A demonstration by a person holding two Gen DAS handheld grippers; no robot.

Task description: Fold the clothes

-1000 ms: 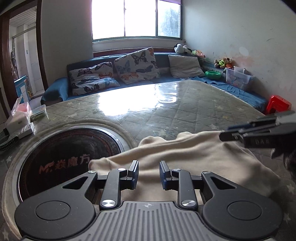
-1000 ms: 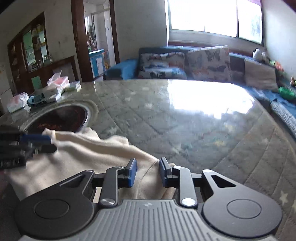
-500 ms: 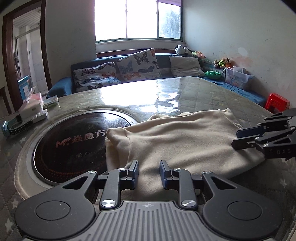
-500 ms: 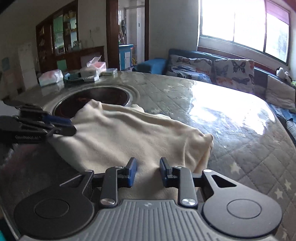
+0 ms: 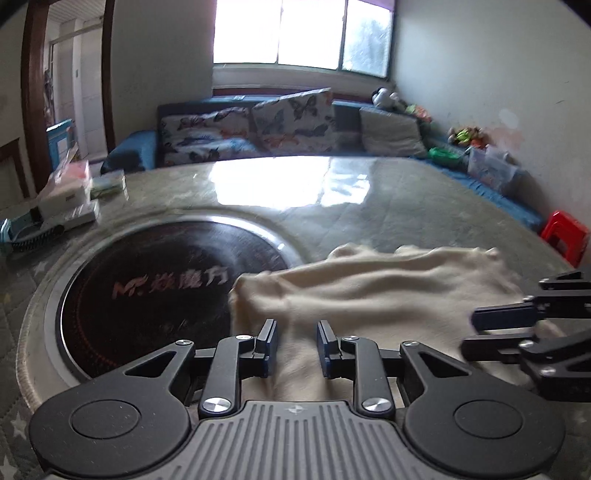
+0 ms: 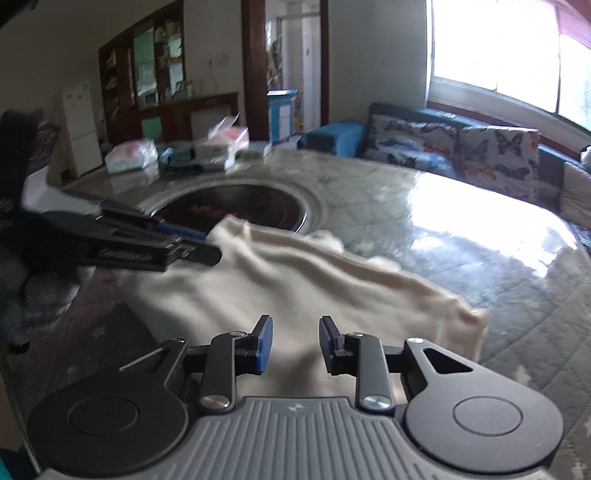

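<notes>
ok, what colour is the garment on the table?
Plain cream, no pattern. The garment shows best in the right wrist view.

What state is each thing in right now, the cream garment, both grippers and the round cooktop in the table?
Cream garment: lying folded on the table, its left corner over the cooktop's rim.
Left gripper: open, over the garment's near edge, gripping nothing.
Right gripper: open, over the garment, gripping nothing.
Cooktop: dark, partly covered by the garment.

Bright window daylight glares off the tabletop; motion blur, dark fisheye corners.
</notes>
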